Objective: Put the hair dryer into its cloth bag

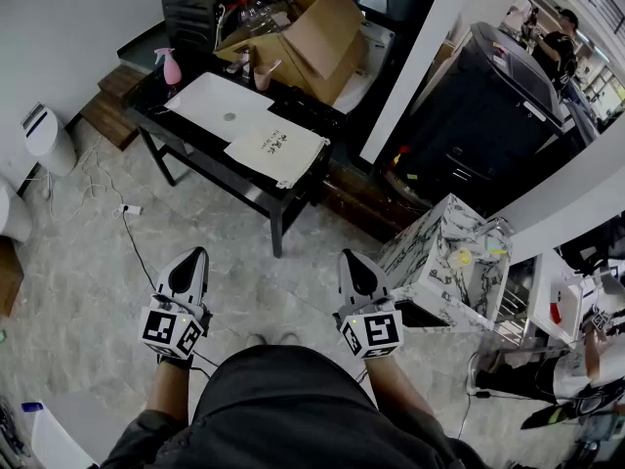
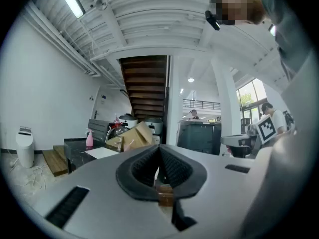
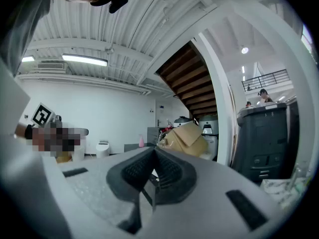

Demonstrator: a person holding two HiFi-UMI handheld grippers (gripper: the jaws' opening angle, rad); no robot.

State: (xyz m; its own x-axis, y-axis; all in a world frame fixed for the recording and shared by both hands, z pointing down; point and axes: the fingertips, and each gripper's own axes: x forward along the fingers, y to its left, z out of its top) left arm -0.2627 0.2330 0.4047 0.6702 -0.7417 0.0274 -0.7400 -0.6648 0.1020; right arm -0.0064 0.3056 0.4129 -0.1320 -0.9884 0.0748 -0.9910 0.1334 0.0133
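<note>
A matte dark grey garment [image 1: 283,399] fills the bottom edge, cut off by the frame. On the near side of the black table [image 1: 249,186], the smooth grey left gripper [image 1: 188,267] has its ribbed black pads [image 2: 148,166] pressed together on nothing. The right gripper [image 1: 356,270] is likewise closed and empty. On the table stand a pink plastic spray bottle [image 1: 171,66] and a flat white rectangular sheet [image 1: 227,106]. Next, the limp cream cloth bag [image 1: 276,149] droops over the table's front edge, and a creased brown cardboard box [image 1: 312,37] sits at its far end. The hair dryer cannot be made out among the clutter.
</note>
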